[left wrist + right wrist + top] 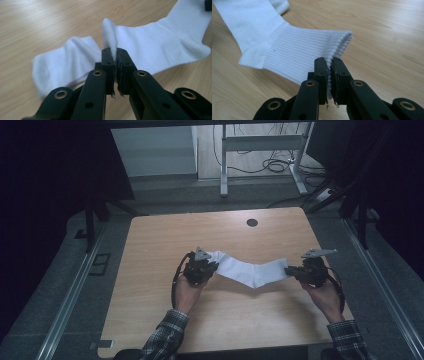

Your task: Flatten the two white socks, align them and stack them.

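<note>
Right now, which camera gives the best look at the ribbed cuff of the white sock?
The right gripper view: the ribbed cuff is close, its ridges sharp, its edge pinched between the right gripper's fingers. The high view shows the whole sock, cuff tiny. The left gripper view catches ribbing at the top right corner.

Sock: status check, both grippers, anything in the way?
Left gripper shut on sock, toe end pinched. Right gripper shut on the ribbed cuff. Sock spread between them over the table. Nothing near it; grommet hole far off.

Left tool (pixel 212 263) and right tool (pixel 290 270) both clamped (jaws nearly together); hands apart.
</note>
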